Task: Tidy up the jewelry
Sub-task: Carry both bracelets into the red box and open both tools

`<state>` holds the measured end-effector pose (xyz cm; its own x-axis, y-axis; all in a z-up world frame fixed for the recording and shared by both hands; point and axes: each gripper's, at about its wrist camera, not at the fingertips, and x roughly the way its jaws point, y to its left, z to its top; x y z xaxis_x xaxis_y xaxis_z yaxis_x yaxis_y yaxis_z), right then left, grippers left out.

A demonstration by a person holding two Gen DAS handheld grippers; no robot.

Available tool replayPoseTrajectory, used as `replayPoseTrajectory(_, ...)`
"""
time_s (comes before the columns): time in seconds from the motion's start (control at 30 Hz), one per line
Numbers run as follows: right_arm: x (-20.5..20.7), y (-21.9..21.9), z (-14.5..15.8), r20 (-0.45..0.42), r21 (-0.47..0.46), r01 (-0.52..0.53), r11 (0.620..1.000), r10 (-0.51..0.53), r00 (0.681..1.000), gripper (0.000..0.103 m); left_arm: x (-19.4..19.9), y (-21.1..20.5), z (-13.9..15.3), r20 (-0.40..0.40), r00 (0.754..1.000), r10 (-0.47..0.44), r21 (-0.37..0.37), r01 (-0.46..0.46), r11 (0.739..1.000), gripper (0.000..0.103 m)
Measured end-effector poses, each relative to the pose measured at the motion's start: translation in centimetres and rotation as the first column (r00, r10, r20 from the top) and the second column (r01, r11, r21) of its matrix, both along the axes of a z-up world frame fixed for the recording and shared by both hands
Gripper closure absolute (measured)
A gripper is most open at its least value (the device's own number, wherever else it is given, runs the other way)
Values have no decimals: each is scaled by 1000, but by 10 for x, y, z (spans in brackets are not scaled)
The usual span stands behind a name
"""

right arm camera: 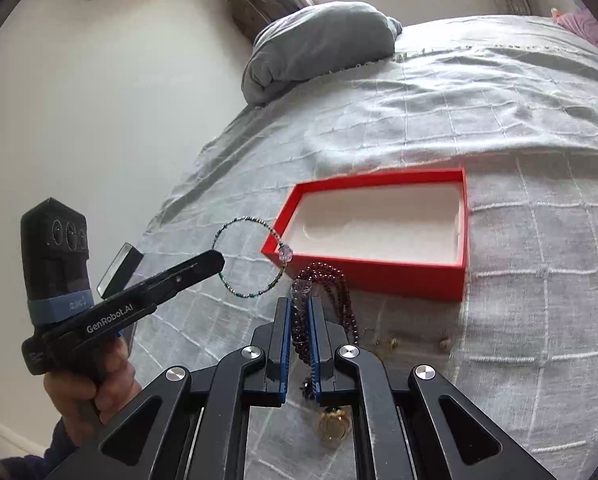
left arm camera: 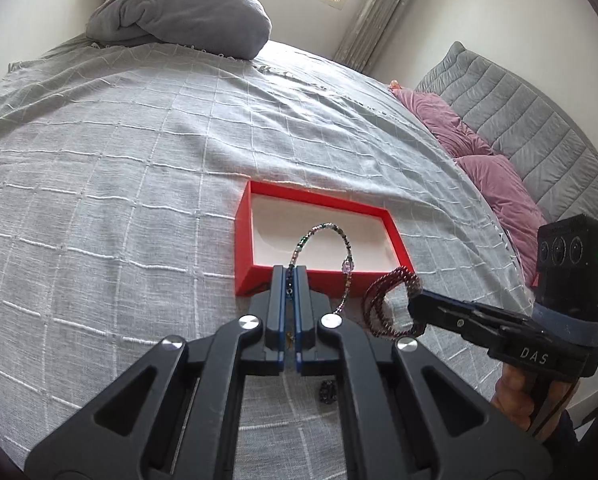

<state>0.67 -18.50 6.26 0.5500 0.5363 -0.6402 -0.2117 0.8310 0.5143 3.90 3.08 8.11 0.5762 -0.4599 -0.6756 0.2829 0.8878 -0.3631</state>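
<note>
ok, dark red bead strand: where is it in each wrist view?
Left wrist view: dark red bead strand at lower right, looped from the right tool, just right of the red box's near corner.
Right wrist view: bottom centre, clamped in the right tool, in front of the box's near wall.
Shared landmark: the red box on the grey bedspread.

We see our right gripper (right arm camera: pixel 300 304) clamping dark red beads (right arm camera: pixel 341 300) beside the red box (right arm camera: pixel 383 278) on the grey bedspread (right arm camera: pixel 519 120).
</note>
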Motion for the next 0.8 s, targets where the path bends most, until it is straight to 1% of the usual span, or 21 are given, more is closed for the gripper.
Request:
replayPoseTrajectory(0.13, 15, -12, 11, 47, 18, 48, 999, -48, 998, 95, 11, -4, -1, -4, 1000, -6, -16, 6, 1000, 99)
replayPoseTrajectory(0.27, 25, -16, 14, 75, 21, 71, 997, -73, 995, 95, 25, -11, 1, 13, 1000, -7, -5, 7, 1000, 99)
replayPoseTrajectory(0.43, 36, -19, 20, 95, -2, 86, 996, -86, 992, 95, 42, -15, -1, 13, 1000, -3, -14, 3, 1000, 99)
replayPoseTrajectory(0.57, 44, -22, 16, 96, -27, 116, 993, -113, 989, 95, 52, -22, -12, -22, 1000, -10, -17, 10, 1000, 99)
replayPoseTrajectory(0.63, 46, -24, 17, 106, -36, 136, 990, -131, 986, 95, 55, -25, -18, -39, 999, -15, -6, 15, 1000, 99)
replayPoseTrajectory(0.7, 49, -23, 16, 114, -75, 143, 987, -134, 984, 95, 57, -27, -25, -51, 999, -13, 16, 14, 1000, 99)
replayPoseTrajectory(0.8, 53, -14, 8, 121, -208, 165, 964, -142, 982, 94, 62, -26, -34, -81, 997, 1, 20, 1, 1000, 99)
